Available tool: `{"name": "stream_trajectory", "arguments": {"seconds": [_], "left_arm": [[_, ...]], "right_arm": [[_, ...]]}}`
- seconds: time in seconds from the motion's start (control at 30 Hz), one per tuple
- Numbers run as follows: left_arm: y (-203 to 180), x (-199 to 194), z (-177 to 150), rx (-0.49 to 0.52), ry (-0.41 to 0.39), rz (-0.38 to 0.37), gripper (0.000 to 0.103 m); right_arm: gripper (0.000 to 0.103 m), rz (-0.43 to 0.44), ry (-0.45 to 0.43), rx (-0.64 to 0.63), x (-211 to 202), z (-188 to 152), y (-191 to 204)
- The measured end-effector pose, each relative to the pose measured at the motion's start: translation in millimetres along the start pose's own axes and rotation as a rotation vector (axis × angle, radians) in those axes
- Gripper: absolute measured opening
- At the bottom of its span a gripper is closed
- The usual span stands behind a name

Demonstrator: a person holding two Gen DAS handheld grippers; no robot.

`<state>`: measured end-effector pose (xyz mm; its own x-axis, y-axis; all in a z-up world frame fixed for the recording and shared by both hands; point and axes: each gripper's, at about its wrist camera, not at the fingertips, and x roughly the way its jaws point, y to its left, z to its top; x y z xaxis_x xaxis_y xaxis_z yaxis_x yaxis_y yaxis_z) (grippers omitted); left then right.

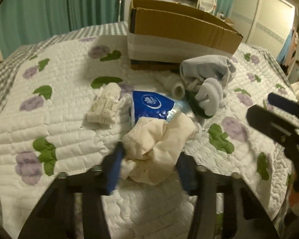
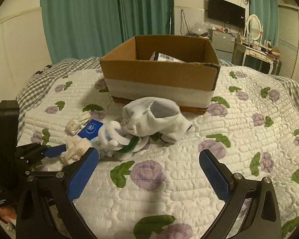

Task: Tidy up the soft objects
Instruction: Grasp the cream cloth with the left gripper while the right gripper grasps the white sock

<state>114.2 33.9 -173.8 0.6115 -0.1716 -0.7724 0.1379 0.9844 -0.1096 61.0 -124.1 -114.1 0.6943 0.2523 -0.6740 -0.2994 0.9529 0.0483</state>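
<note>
We have the crumpled cream cloth (image 1: 159,145) between the blue pads of our left gripper (image 1: 149,171), and the pads look pressed into its sides, so we read this as a grip just taken on the cloth while it lies on the quilt (image 1: 49,123). The pads bite low on the bundle, probably so the loose folds come up together. The cloth sits at the near edge of the pile, right at the fingertips, touching the blue packet (image 1: 151,105) just beyond it.

To the left of the packet lies a small white knitted piece (image 1: 103,107); to the right a white and green plush toy (image 1: 205,99), a rolled white sock (image 1: 177,88) and a grey-white sock (image 1: 207,70) are heaped together. The cardboard box (image 1: 181,39) stands at the far side of the pile, open at the top, and we judge it the place where the soft things belong.

Our right gripper (image 2: 149,171) hangs with its jaws wide apart and nothing between them, above bare quilt, near the toy and sock but not touching either, likely poised for the next pick
</note>
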Motion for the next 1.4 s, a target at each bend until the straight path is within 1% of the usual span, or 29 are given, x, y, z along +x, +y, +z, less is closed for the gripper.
{"name": "stream_trajectory", "arguments": {"seconds": [0.07,0.1,0.17,0.23,0.3,0.33,0.4,0.43,0.47,0.5,0.53,0.6,0.7,0.83,1.1,1.23,1.4], "left_arm": [[2,-4,0,-0.011,-0.003,-0.031,0.029],[3,-7,-1,-0.015,-0.010,-0.035,0.028],[4,-13,0,-0.015,-0.028,-0.026,0.027],[7,-23,1,-0.020,-0.053,-0.013,0.027],[12,-30,4,-0.027,-0.073,0.013,0.027],[16,-35,5,-0.033,-0.088,0.035,0.027],[21,-39,7,-0.038,-0.108,0.067,0.027],[24,-40,8,-0.040,-0.116,0.082,0.027],[27,-41,9,-0.045,-0.122,0.094,0.027],[29,-41,9,-0.048,-0.123,0.095,0.027],[31,-39,9,-0.052,-0.118,0.095,0.027],[30,-36,9,-0.047,-0.102,0.108,0.027],[29,-37,9,-0.038,-0.104,0.097,0.027],[25,-41,12,-0.032,-0.095,0.107,0.027],[5,-76,19,-0.003,-0.151,0.072,0.027],[-3,-92,22,0.005,-0.177,0.063,0.027],[-13,-111,31,0.017,-0.212,0.052,0.027]], "right_arm": [[0.101,0.016,0.010,0.019,3,2,3],[0.100,0.024,0.011,0.026,4,3,5],[0.098,0.024,0.017,0.020,7,4,11],[0.092,0.018,0.024,0.012,12,5,16],[0.085,0.037,0.036,0.023,18,7,19],[0.083,0.048,0.043,0.030,23,8,21],[0.073,0.053,0.052,0.032,29,9,25],[0.070,0.056,0.059,0.033,33,10,27],[0.064,0.063,0.066,0.038,37,11,29],[0.057,0.071,0.072,0.046,40,11,30],[0.054,0.077,0.074,0.057,43,11,31],[0.034,0.079,0.084,0.063,47,11,32],[0.023,0.070,0.088,0.057,48,10,32],[0.019,0.080,0.100,0.061,41,10,27],[0.013,0.092,0.065,0.045,2,11,24],[0.013,0.108,0.019,0.044,-28,14,22],[0.013,0.126,-0.059,0.049,-64,27,20]]}}
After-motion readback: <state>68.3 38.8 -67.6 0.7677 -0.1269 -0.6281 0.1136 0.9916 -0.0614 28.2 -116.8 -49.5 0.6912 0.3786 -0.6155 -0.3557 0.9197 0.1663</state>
